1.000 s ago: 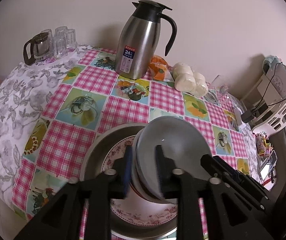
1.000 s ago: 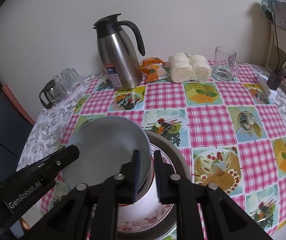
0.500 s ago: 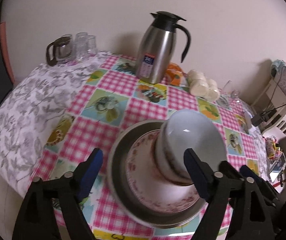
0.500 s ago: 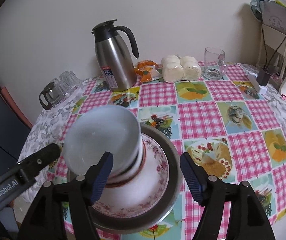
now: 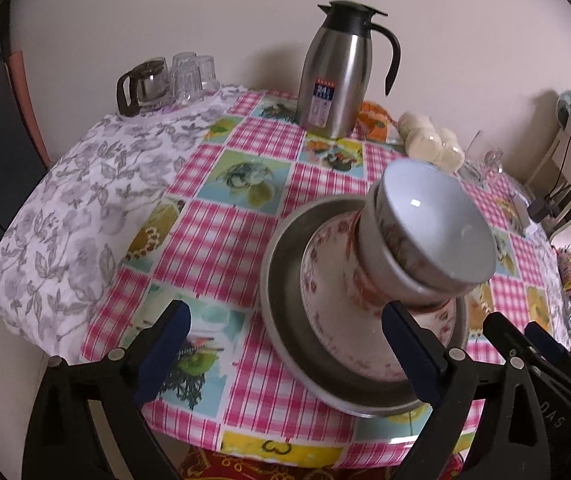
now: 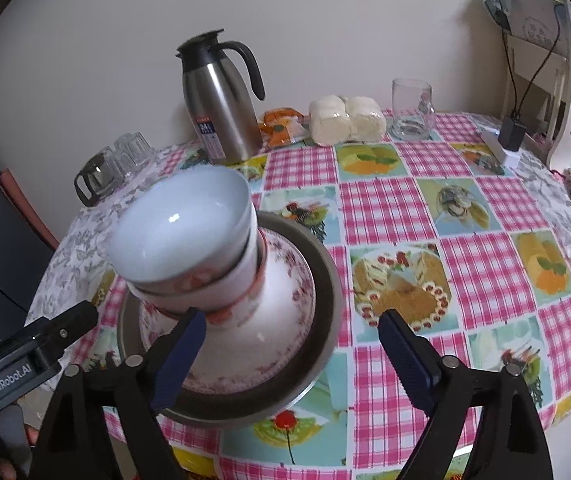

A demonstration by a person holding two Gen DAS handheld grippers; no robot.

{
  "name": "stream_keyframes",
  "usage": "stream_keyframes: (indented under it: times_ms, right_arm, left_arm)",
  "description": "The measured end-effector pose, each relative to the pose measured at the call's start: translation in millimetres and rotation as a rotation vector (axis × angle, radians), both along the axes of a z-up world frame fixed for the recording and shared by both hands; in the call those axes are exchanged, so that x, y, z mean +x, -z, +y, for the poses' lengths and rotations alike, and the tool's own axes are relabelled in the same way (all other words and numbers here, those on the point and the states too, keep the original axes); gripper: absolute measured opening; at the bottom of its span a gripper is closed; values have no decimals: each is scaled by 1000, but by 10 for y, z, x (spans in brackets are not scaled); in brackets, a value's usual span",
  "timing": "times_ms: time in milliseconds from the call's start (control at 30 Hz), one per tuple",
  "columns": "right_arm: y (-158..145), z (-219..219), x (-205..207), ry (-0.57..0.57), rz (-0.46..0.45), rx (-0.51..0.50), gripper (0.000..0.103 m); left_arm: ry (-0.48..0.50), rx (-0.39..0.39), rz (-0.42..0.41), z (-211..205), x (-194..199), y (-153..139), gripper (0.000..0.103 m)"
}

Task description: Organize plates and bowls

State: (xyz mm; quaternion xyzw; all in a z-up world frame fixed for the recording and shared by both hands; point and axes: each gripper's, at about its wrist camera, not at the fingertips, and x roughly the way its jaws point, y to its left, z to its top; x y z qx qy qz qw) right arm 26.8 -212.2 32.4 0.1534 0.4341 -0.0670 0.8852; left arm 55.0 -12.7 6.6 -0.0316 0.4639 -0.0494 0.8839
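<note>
Both claws have just been opening and now stand wide, holding nothing: the left gripper [image 5: 285, 354] and the right gripper [image 6: 291, 356] sit at six o'clock. Just beyond, the stacked bowls [image 6: 189, 240] rest on a floral plate [image 6: 281, 300] in a metal dish [image 6: 327, 292]. At twelve o'clock stands a flask [image 6: 221, 100].

Top bowl [image 6: 183, 224]: plain white inside. Bowls beneath [image 6: 221, 292]: white with red-orange floral bands. Plate [image 6: 285, 280]: white, pink floral rim. Metal basin [image 6: 325, 292]: dull silver-grey. Tablecloth [image 6: 481, 264]: pink-and-white gingham alternating with pastel fruit and cake picture squares. Under-cloth [image 5: 81, 216]: white with grey leaf print. Thermos jug [image 5: 339, 68]: brushed steel, black lid and handle. Gripper pads [image 5: 409, 352]: dark blue.
</note>
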Motion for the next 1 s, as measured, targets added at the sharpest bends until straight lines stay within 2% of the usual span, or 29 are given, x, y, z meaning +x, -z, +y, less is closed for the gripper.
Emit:
stream_keyframes:
  times_ms: [100,633,867,1000]
  right_arm:
    - [57,-1,-54,4,9,-10,103]
    - [225,49,-325,-1,38,-38,103]
    - [239,51,-399,5,40,-41,103]
    - [230,46,-419,9,37,-42,103]
  left_arm:
    - [14,10,10,-5,-65,59,97]
    - [24,86,57,-29,-250,190,97]
    - [41,50,71,-30,-286,188,97]
    - [29,107,66,-62,-306,186,97]
